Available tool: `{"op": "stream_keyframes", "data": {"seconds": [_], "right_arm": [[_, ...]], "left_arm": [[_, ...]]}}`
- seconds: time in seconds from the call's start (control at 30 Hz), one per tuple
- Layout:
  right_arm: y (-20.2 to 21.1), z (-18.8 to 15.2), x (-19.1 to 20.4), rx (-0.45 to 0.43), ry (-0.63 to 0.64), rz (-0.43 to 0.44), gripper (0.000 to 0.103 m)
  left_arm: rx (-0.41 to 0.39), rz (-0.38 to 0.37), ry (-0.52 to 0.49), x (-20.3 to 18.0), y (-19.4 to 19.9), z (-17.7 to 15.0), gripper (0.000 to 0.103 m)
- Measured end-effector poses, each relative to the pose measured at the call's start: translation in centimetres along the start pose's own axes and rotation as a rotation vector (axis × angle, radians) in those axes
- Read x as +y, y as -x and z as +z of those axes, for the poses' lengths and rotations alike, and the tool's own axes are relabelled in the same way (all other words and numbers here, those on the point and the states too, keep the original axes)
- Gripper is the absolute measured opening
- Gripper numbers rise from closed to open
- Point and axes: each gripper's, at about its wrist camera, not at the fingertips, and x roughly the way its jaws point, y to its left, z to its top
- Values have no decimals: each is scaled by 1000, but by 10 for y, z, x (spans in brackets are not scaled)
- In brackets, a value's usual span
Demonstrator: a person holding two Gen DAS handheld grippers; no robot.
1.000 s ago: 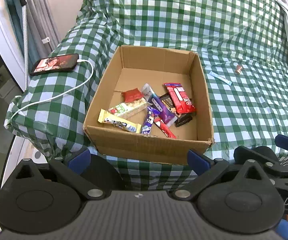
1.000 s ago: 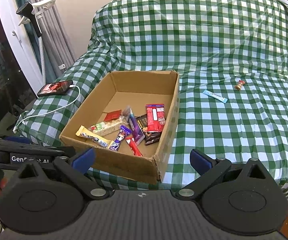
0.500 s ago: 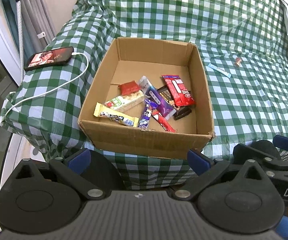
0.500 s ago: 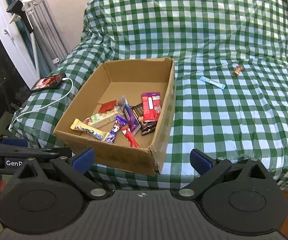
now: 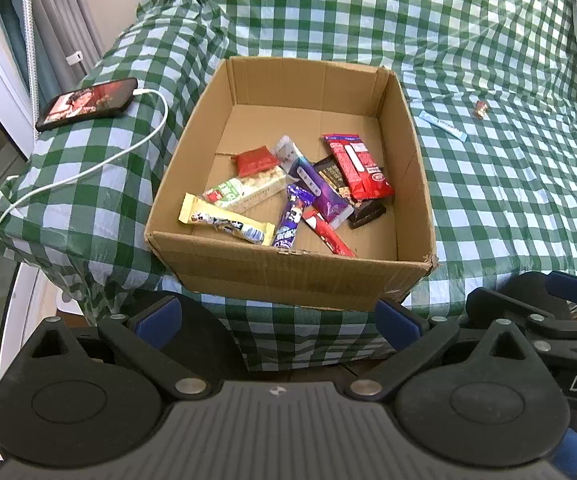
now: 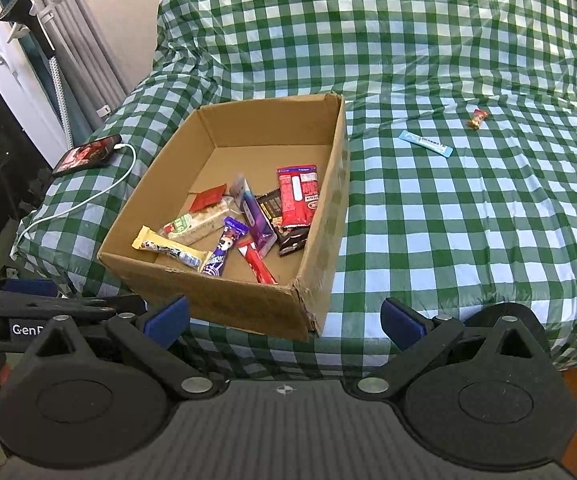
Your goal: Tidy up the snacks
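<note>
Both grippers, left [image 5: 276, 318] and right [image 6: 284, 318], are hovering wide open and empty before the cardboard box [image 5: 288, 276]. Chocolate bars [image 5: 356, 166] are lying inside it; a blue stick packet [image 6: 424, 143] and a small wrapped candy [image 6: 476, 118] are lying apart on the checked cloth [image 6: 448, 220].

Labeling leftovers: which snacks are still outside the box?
Two, both on the checked cloth to the right of the cardboard box: the light blue stick pack and, farther off, the small brown-red candy. Every other snack lies inside the box.
</note>
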Motion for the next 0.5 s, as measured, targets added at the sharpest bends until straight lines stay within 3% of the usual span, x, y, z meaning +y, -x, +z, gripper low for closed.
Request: {"op": "stream_keyframes", "data": {"seconds": [0.5], "right_arm": [[-23, 0, -9, 72, -33, 4, 101]], "left_arm": [[63, 1, -7, -3, -24, 4, 103]]}}
